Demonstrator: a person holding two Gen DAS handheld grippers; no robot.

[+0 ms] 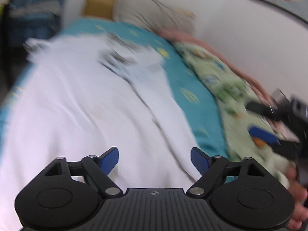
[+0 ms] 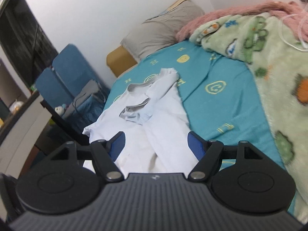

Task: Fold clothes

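Observation:
A white long-sleeved shirt [image 2: 154,115] lies on the teal bed sheet [image 2: 221,100], collar at the far end, both sleeves folded in over the body. It fills the blurred left wrist view [image 1: 92,105]. My left gripper [image 1: 155,159] is open and empty just above the shirt's near part. My right gripper [image 2: 156,144] is open and empty above the shirt's near end. The right gripper also shows at the right edge of the left wrist view [image 1: 269,127], over the green blanket.
A green patterned blanket [image 2: 269,57] and a pink one [image 2: 240,11] lie along the right side of the bed. A grey pillow [image 2: 163,28] is at the far end. A blue chair [image 2: 63,73] and a desk [image 2: 21,123] stand left of the bed.

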